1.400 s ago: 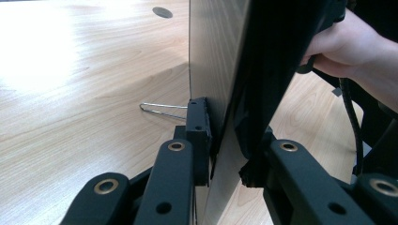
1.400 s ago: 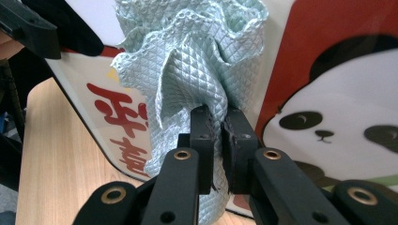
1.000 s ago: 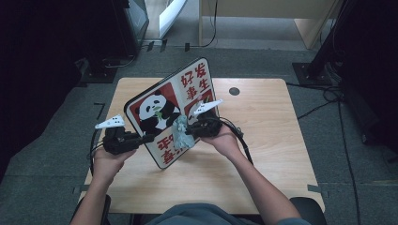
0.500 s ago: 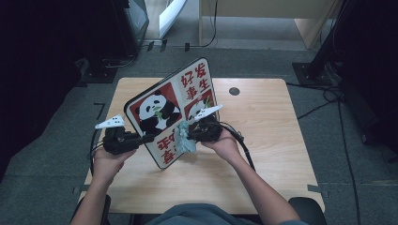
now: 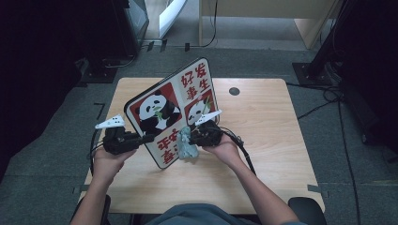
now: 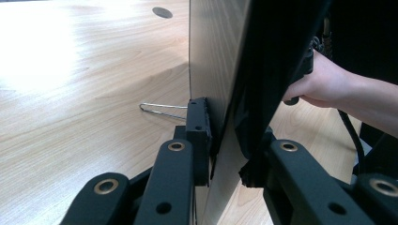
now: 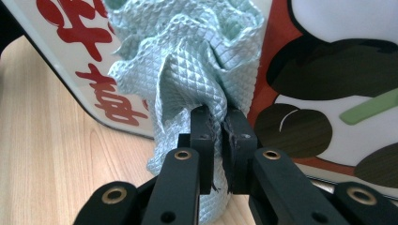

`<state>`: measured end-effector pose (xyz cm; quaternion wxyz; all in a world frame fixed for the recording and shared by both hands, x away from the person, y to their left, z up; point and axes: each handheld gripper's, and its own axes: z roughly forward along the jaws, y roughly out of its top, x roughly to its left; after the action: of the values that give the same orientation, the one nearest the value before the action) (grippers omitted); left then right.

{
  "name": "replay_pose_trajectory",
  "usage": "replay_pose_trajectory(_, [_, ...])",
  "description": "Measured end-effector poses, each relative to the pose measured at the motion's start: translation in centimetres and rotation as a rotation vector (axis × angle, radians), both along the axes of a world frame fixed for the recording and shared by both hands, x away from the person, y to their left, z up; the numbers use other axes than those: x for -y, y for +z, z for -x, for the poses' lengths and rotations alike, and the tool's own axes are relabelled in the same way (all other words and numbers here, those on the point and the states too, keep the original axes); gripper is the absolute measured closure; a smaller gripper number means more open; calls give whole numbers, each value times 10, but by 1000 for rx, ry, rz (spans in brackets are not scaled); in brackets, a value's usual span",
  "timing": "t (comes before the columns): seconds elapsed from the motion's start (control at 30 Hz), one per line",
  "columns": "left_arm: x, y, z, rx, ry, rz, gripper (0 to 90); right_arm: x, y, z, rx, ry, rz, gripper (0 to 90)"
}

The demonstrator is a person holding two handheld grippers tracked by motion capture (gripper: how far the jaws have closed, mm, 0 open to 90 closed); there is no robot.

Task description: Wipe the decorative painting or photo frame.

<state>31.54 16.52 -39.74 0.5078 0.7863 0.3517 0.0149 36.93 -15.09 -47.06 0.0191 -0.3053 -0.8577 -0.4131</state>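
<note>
- Over the middle of the pale wooden table [image 5: 263,140], the panda board [image 5: 171,110] stands on edge, tilted, its printed face toward the person and its long axis running from the near-left corner up to the far-right one.
- At left, the left gripper [image 5: 141,138] pinches the board's near-left edge; in the left gripper view its jaws clamp the thin panel [image 6: 220,61], which is flat, rigid and glossy, with rounded corners and a dark rim.
- Right of it, the right gripper [image 5: 192,138] has its jaws pressed tight on a bunched pale-green cloth [image 7: 187,61], quilted in a diamond weave, lying against the board's printed face.
- Compared with a second ago, the cloth and right hand [image 5: 225,149] sit slightly lower on the board; the board's tilt is unchanged.
</note>
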Motion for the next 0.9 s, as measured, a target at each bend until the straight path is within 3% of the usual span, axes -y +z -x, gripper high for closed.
replay_pose_trajectory(0.17, [0, 0, 0, 0, 5, 2, 782, 2, 9, 0, -9, 12, -23, 850])
replay_pose_trajectory(0.33, [0, 0, 0, -1, 6, 3, 781, 2, 29, -2, 25, 26, -54, 850])
replay_pose_trajectory(0.37, [0, 0, 0, -3, 6, 3, 781, 1, 41, -3, 29, 33, -63, 850])
replay_pose_trajectory(0.47, [0, 0, -1, -3, 5, 3, 781, 0, 53, -4, 40, 45, -76, 850])
replay_pose_trajectory(0.9, [-1, 0, -1, -6, 3, 4, 780, -16, 135, -17, 142, 82, -108, 849])
